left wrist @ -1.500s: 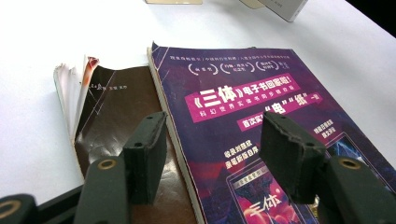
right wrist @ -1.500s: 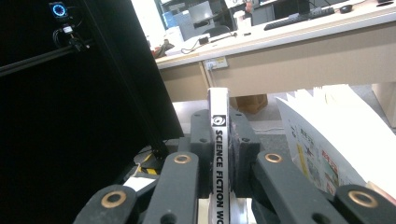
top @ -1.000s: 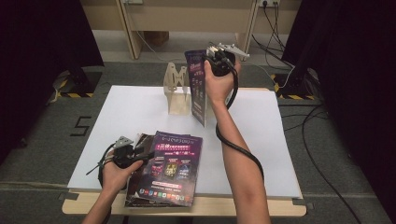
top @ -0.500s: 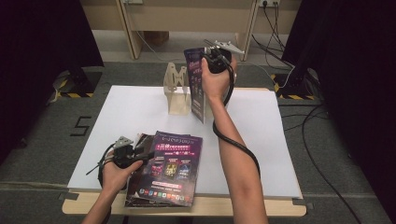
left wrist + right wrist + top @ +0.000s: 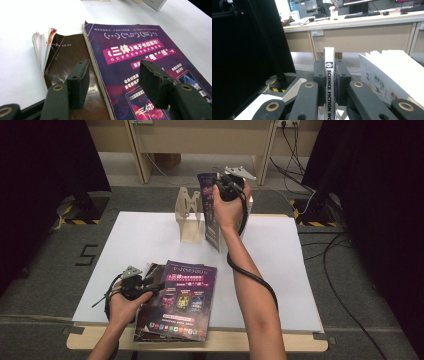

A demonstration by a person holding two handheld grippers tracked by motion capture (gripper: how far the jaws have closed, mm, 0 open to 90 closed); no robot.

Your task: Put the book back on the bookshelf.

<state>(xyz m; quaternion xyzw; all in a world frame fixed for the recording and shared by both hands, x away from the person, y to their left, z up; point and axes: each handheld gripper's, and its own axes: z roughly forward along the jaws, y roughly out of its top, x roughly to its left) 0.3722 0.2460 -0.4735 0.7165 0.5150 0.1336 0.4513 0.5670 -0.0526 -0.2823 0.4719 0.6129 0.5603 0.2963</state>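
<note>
My right gripper (image 5: 216,185) is shut on a purple magazine (image 5: 211,220) and holds it upright, beside a pale wooden rack (image 5: 187,220) at the back of the table. In the right gripper view both jaws of that gripper (image 5: 329,83) press on the white spine (image 5: 329,57), lettered "SCIENCE FICTION". My left gripper (image 5: 150,286) lies low at the front left, open, over a stack topped by another purple magazine (image 5: 186,300). In the left gripper view its jaws (image 5: 116,83) stand wide apart above the purple cover (image 5: 140,50) and a brown book (image 5: 65,57), gripping nothing.
The white table top (image 5: 140,235) carries the stack at its front edge. A white booklet (image 5: 387,75) stands just right of the held magazine. Black curtains hang at both sides, and cables (image 5: 340,250) trail over the floor at the right.
The right hand has shifted only slightly by the rack, with the magazine still clamped. The left hand has kept still.
</note>
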